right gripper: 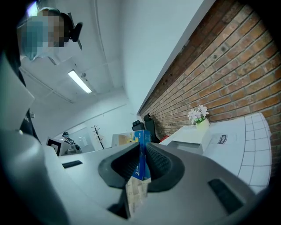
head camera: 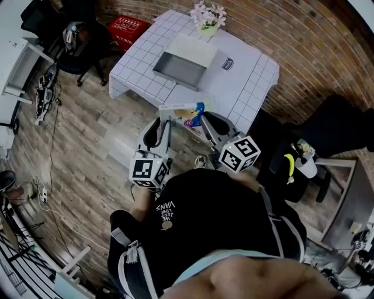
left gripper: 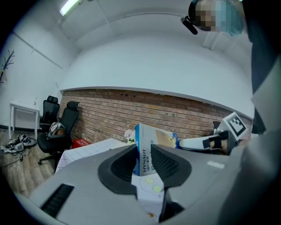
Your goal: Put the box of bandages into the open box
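The box of bandages (head camera: 184,113), white and blue, hangs level in the air just before the table's near edge, held at both ends. My left gripper (head camera: 166,121) is shut on its left end, and the box (left gripper: 145,154) stands between the ribbed pads (left gripper: 164,162). My right gripper (head camera: 204,120) is shut on the right end, where the box's (right gripper: 138,163) thin blue edge is pinched. The open box (head camera: 182,65), grey inside, lies on the white gridded table (head camera: 245,87) beyond. It shows low in the right gripper view (right gripper: 189,136).
A pot of pale flowers (head camera: 208,17) stands at the table's far edge, and a small printed card (head camera: 228,63) lies right of the open box. A red crate (head camera: 128,26) and black office chairs (head camera: 82,47) are on the wooden floor to the left. A brick wall runs behind.
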A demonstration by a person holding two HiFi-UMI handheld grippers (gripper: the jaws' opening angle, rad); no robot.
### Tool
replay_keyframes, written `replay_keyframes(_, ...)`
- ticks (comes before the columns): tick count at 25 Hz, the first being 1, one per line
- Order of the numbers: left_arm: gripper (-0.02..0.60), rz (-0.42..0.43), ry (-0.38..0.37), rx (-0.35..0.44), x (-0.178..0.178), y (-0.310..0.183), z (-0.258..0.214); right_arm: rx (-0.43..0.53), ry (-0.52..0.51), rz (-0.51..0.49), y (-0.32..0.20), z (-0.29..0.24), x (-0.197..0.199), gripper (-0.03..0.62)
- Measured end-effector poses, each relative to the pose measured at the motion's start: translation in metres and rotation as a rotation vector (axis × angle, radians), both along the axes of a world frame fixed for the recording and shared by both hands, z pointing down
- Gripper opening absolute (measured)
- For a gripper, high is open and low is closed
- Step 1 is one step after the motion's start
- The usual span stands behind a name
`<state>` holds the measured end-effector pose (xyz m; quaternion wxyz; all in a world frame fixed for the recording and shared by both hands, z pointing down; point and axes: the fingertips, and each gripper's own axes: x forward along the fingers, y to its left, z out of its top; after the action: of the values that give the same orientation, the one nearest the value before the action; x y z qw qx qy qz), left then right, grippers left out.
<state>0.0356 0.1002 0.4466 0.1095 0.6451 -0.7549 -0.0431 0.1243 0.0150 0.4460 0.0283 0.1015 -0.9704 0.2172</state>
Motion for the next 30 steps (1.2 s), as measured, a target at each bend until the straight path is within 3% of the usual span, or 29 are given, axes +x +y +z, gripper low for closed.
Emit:
replay_keyframes(6,0.112,-0.030,0.027,-0.017,-0.003,-0.032,0.009,-0.002,0.010,-0.027,-0.034,0.006,-0.004,0.037)
replay_keyframes(14,0.112,0.016,0.034,-0.046,-0.016,-0.065,0.020,-0.024,0.031,0.009,-0.060,0.020,-0.012,0.037)
replay_keyframes(30,0.112,0.266,0.020,-0.066,-0.093,-0.124,0.017,-0.044,0.048,0.258,-0.094,0.024,-0.072,0.037)
